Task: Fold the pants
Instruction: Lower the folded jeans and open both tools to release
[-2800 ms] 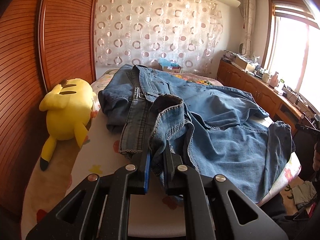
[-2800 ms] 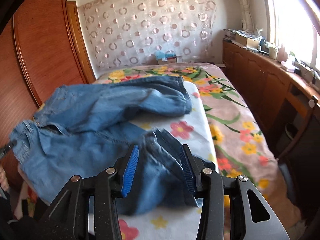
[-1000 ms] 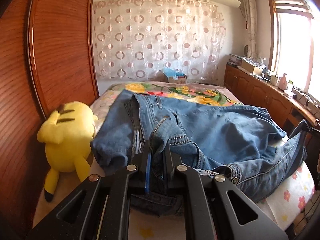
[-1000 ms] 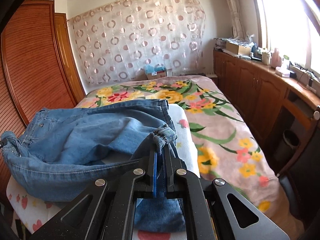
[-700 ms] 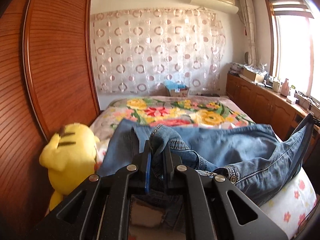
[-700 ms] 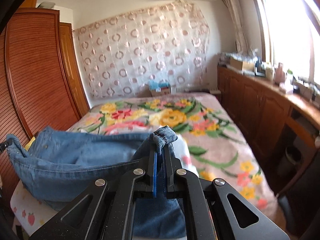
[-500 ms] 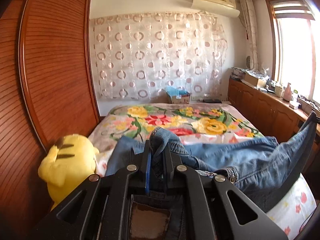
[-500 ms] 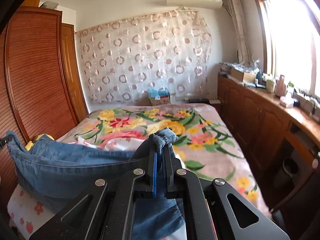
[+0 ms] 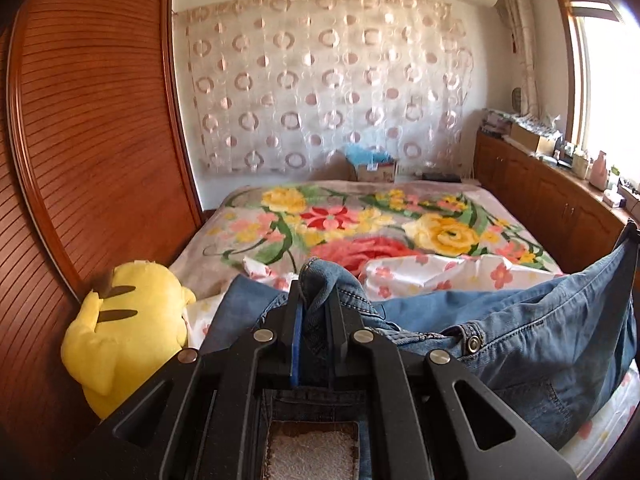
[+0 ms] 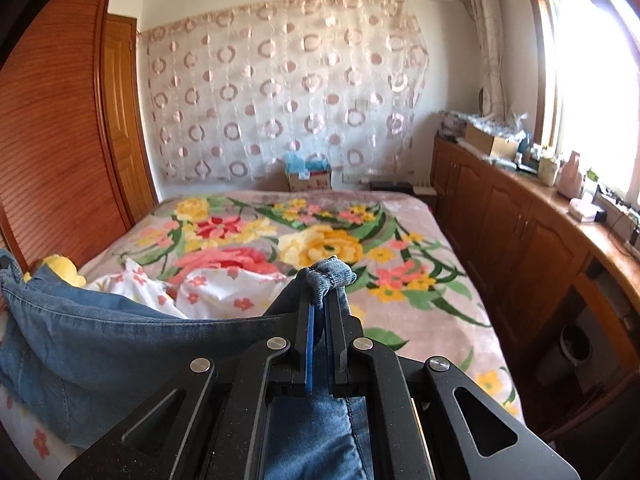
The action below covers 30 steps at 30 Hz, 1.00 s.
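Denim pants (image 9: 540, 320) clamped in left gripper (image 9: 316, 304); right gripper (image 10: 323, 300) likewise; patch unreadable.

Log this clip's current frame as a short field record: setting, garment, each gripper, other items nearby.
setting: bedroom, bed with floral blanket
garment: jeans, lifted and stretched between both grippers, lower part hanging toward the bed
left gripper: shut on jeans at the waistband; button just to its right
right gripper: shut on jeans, bunched denim sticking out past the tips
nearby: yellow plush at the bed's left side by the wardrobe; white flowered sheet under the jeans
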### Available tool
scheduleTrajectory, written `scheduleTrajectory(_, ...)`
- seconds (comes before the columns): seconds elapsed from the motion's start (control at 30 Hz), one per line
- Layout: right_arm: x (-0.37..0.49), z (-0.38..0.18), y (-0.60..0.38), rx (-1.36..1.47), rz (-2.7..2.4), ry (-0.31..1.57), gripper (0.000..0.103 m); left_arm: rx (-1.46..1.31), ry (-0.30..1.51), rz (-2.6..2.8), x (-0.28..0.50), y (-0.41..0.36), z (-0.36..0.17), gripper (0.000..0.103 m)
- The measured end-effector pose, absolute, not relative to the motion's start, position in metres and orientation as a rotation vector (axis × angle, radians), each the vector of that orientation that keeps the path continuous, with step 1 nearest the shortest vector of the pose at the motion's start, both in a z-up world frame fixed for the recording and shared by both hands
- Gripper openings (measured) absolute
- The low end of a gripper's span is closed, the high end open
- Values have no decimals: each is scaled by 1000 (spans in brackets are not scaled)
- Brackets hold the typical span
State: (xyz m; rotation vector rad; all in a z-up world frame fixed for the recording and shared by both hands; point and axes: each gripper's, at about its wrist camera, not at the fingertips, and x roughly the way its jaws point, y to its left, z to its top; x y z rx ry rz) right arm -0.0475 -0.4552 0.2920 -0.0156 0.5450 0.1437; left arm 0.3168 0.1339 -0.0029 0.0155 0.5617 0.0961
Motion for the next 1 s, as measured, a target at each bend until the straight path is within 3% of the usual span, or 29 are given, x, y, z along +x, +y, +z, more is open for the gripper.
scheduleTrajectory(0.3,1,295,-446,-33,133,617,4,16,629,86,331,129,-15,11)
scheduleTrajectory(0.47,2,292,-445,-48,118,645,4,25,634,98,327,128,-15,23)
scheduleTrajectory(0.63,9,292,-443,-67,103,657,4,6,613,107,315,134,-6,46)
scheduleTrajectory(0.87,22,288,-440,-84,80,658,4,10,625,89,306,135,-3,49)
scheduleTrajectory(0.9,24,286,-439,-82,79,665,4,7,638,76,306,134,-5,54)
scheduleTrajectory(0.93,25,285,-439,-79,79,669,4,5,648,63,306,133,-8,71)
scheduleTrajectory(1.0,24,283,-440,-67,83,675,4,-6,669,23,305,130,-15,84)
